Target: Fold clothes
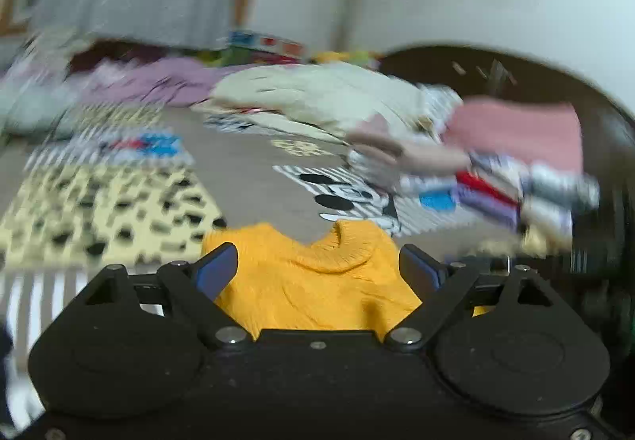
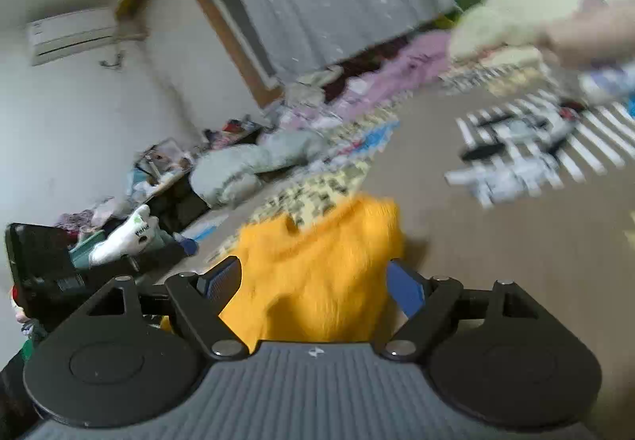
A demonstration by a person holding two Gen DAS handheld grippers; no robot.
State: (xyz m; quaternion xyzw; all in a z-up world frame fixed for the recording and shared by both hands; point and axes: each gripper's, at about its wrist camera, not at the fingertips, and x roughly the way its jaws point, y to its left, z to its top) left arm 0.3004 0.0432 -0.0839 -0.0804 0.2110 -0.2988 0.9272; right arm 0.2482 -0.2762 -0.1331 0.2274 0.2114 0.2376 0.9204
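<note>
Left hand-held gripper (image 1: 317, 265) wide over yellow sweater (image 1: 313, 281), right hand-held gripper (image 2: 313, 281) likewise

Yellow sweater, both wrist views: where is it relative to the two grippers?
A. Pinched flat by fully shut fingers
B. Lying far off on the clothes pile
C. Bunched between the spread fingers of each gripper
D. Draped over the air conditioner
C: the yellow sweater fills the gap between the wide-apart blue-padded fingers of the left gripper, and likewise of the right gripper.
</note>
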